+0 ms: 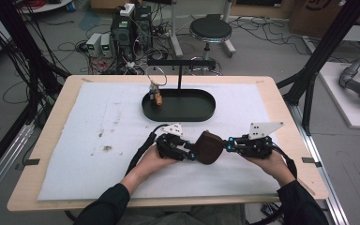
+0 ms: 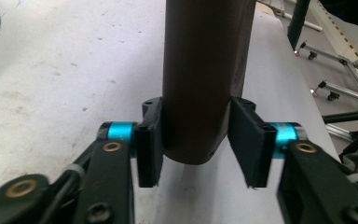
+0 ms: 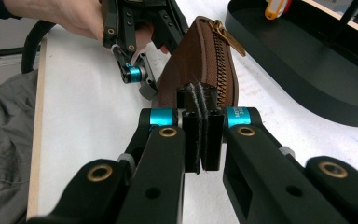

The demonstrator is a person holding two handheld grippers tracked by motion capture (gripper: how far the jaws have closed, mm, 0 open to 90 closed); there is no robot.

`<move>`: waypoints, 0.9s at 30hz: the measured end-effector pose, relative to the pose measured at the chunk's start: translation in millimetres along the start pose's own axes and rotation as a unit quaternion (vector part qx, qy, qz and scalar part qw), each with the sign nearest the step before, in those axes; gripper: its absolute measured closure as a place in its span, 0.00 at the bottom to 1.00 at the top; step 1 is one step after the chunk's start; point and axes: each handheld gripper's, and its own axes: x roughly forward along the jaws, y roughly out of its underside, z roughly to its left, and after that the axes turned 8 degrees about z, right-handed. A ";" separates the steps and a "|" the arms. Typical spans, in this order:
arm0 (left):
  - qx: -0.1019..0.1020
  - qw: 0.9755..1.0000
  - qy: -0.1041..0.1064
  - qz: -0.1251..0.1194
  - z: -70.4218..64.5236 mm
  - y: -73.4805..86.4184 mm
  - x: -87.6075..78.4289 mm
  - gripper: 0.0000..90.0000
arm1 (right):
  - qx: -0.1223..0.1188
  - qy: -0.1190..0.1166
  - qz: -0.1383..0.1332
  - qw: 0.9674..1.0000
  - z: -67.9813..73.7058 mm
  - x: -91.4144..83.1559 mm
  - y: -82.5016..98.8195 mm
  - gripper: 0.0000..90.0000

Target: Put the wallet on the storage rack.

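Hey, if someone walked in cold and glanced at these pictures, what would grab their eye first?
Probably the brown zippered pouch held up between the two grippers at the near middle of the white mat. The right gripper is shut on one end of it, while the left gripper straddles the other end. Behind it, a black oval tray with a stand sits at the far side of the table.

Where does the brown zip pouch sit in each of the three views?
High view: brown zip pouch low centre, between both hand-held grippers.
Left gripper view: upright at centre, between the jaws.
Right gripper view: centre, zip edge up, its near end clamped.
Shared landmark: the white mat.
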 end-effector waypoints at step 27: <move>0.089 0.994 -0.051 0.037 -29.4 -16.4 -26.6 0.73 | 0.035 -0.031 -0.014 0.999 2.3 20.5 -42.9 0.51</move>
